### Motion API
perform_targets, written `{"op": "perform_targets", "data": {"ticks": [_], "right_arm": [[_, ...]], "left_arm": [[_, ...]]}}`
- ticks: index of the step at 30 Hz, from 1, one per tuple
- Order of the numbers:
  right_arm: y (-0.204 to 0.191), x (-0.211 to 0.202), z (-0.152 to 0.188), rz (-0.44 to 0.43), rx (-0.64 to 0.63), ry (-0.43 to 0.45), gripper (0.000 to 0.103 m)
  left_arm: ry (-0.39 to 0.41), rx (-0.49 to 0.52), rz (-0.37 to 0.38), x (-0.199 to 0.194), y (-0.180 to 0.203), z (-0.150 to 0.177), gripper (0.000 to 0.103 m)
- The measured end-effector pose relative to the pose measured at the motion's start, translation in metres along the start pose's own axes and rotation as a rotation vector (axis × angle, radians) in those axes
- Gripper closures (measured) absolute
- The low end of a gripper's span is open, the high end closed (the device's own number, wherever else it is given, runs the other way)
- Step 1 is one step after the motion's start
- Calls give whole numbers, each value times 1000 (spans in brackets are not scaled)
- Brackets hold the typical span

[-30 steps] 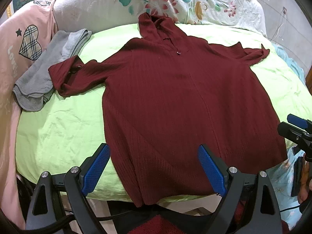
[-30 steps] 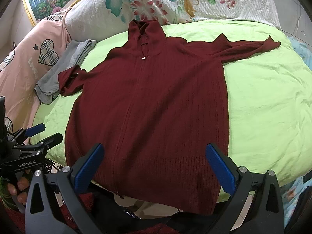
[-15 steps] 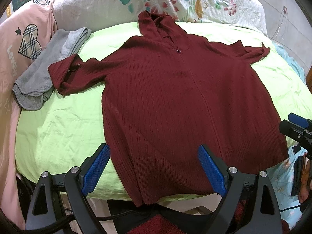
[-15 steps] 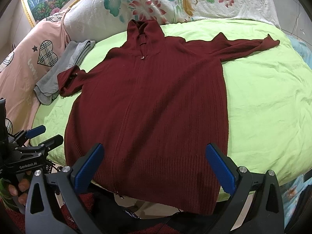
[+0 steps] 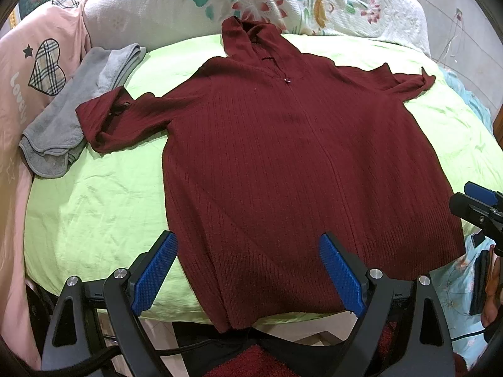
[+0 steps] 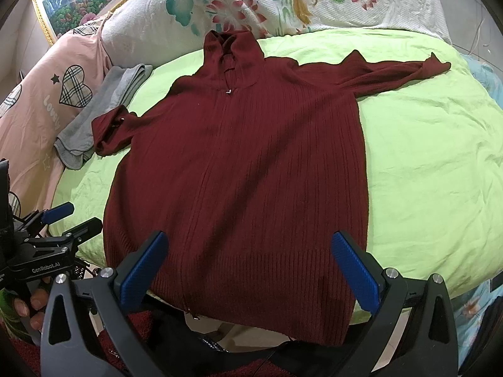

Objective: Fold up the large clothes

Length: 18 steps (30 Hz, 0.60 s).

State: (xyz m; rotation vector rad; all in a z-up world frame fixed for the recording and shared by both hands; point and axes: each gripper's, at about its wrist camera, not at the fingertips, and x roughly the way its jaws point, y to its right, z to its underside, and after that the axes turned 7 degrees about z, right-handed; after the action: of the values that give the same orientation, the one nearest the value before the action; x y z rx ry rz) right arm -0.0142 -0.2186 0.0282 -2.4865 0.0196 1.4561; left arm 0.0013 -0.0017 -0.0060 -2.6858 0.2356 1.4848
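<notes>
Maroon hoodie (image 5: 283,163) flat | left gripper (image 6: 70,216) marked "GenRobot.AI" | pillow (image 5: 28,72) "Lovely"

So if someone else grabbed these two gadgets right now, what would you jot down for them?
Left gripper: open, holding nothing, above the hoodie's hem.
Right gripper: open, holding nothing, also at the hem.
Hoodie: spread flat, front up, on the green sheet, hood toward the pillows. One sleeve is stretched out straight; the other is bunched with its cuff against a grey towel.
Done: garment laid out.
Left: every fold. I'd probably start by bringing the sleeves in.
</notes>
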Motion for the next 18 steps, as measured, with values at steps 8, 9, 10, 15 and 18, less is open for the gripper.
{"op": "perform_targets", "data": {"ticks": [8, 9, 10, 15, 18], "right_arm": [[0, 2, 1, -4, 11, -4, 0], [0, 3, 1, -4, 13, -5, 0], [1, 3, 2, -4, 17, -5, 0], [10, 4, -6, -7, 36, 3, 0], [21, 5, -15, -8, 53, 10, 0]], "left_arm": [[-37, 7, -8, 5, 1, -1, 11], [-38, 6, -7, 5, 1, -1, 11], [-41, 6, -7, 6, 1, -2, 11], [-36, -5, 8, 14, -4, -6, 11], [-29, -12, 6, 21, -9, -11, 11]]}}
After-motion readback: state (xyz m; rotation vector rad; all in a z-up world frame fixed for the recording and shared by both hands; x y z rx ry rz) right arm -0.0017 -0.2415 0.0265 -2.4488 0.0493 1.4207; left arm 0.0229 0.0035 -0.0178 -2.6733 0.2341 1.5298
